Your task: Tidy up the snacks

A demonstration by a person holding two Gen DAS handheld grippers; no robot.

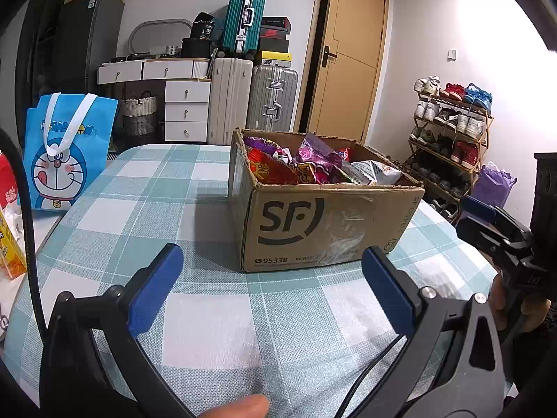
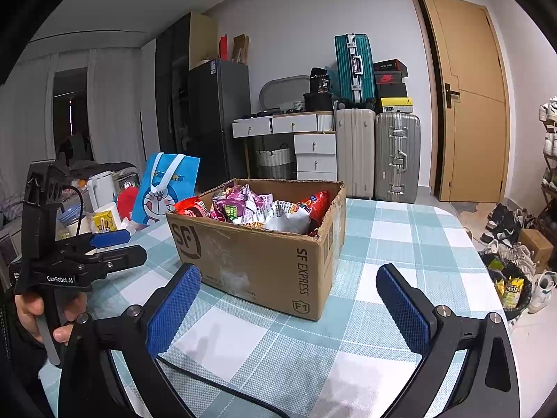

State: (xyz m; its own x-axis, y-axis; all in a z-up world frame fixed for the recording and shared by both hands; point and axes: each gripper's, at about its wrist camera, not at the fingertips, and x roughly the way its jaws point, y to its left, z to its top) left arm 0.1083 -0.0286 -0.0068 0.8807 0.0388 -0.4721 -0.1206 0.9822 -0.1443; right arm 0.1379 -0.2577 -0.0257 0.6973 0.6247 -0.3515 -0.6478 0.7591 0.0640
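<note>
A brown SF cardboard box (image 1: 313, 230) stands open on the checked table (image 1: 146, 209), filled with snack bags (image 1: 306, 165) in red, purple and white. It also shows in the right wrist view (image 2: 257, 261) with its snack bags (image 2: 257, 209). My left gripper (image 1: 271, 289) is open and empty, low over the table in front of the box. My right gripper (image 2: 289, 306) is open and empty, just short of the box's near corner. Each gripper shows at the edge of the other's view.
A blue Doraemon bag (image 1: 66, 153) stands at the table's left edge, with a yellow carton (image 2: 104, 221), a white kettle (image 2: 101, 188) and red packets beside it. Suitcases (image 1: 271, 101), drawers, a door and a shoe rack (image 1: 449, 132) stand behind.
</note>
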